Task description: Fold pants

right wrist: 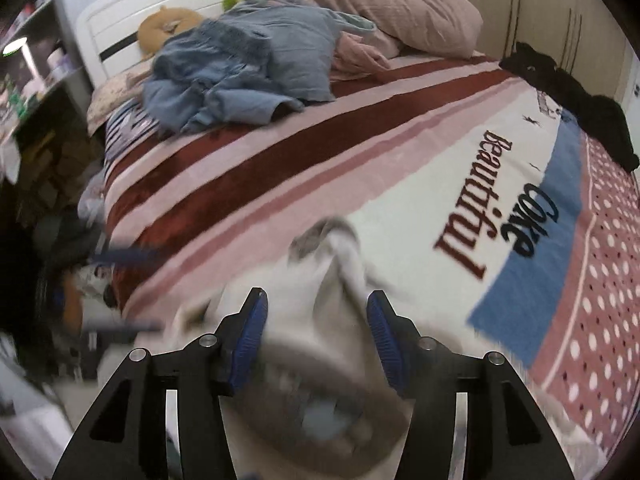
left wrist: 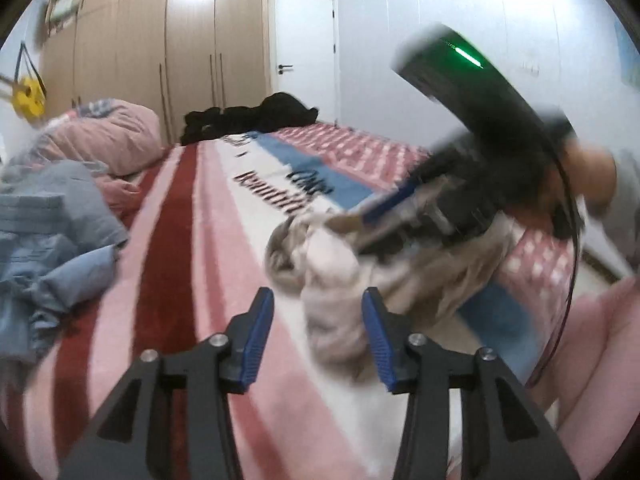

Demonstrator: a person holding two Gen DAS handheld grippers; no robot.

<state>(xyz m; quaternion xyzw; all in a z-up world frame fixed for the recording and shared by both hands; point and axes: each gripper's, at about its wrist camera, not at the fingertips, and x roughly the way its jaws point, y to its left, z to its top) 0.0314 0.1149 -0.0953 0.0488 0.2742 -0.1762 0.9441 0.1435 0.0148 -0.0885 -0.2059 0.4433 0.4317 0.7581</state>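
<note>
Blue denim garments [left wrist: 52, 232] lie crumpled at the far left of the left wrist view, on the striped pink, maroon and white fleece blanket [left wrist: 172, 216] that covers the bed. A black clothing pile [left wrist: 252, 116] sits at the far edge of the bed, in front of the beige wardrobe doors [left wrist: 168, 32].

Further right, the left claw [left wrist: 318, 334] stands wide open and holds nothing; its blue pads flank the lower fold of the pale beige soft-knit pants [left wrist: 332, 280], which lie bunched on the white band of the blanket. Contact between pad and cloth cannot be confirmed. At the right, the right claw [left wrist: 360, 216] reaches in over the same bundle; motion blur hides whether its tips touch the fabric.

In the right wrist view, the right claw [right wrist: 318, 328] is also wide open and grips nothing. The pants [right wrist: 320, 320] fill the space between and beneath its fingers, near the edge of the bed.

Handling judgement: the pants appear light, limp and easily creased, with no stiffness to hold a shape. They will likely sag from any single grip point. Recommended hold: pinch the grey-trimmed waistband or a hem edge, one claw at each corner, and close fully on a doubled layer to prevent slipping.
</note>
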